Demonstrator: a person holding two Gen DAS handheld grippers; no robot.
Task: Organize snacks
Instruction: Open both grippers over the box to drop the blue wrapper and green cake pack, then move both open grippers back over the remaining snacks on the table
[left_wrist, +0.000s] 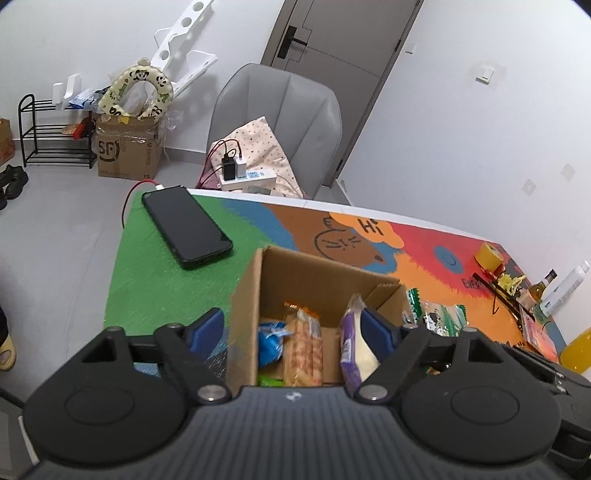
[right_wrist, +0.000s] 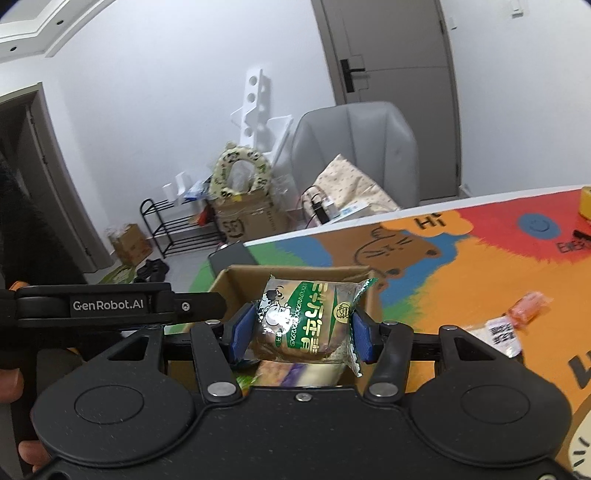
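Note:
An open cardboard box stands on the colourful table mat. Inside lie a blue packet, a biscuit packet and a purple packet. My left gripper hangs open over the box: its left finger is outside the left wall, and its right finger is inside, beside the purple packet. Nothing is gripped between them. My right gripper is shut on a green-and-silver wrapped cake, held just above the box. The same cake shows to the right of the box in the left wrist view.
A black phone on a red cable lies on the green corner left of the box. Two loose packets, orange and white, lie right of it. A yellow tape roll and bottles stand far right. A grey chair stands behind the table.

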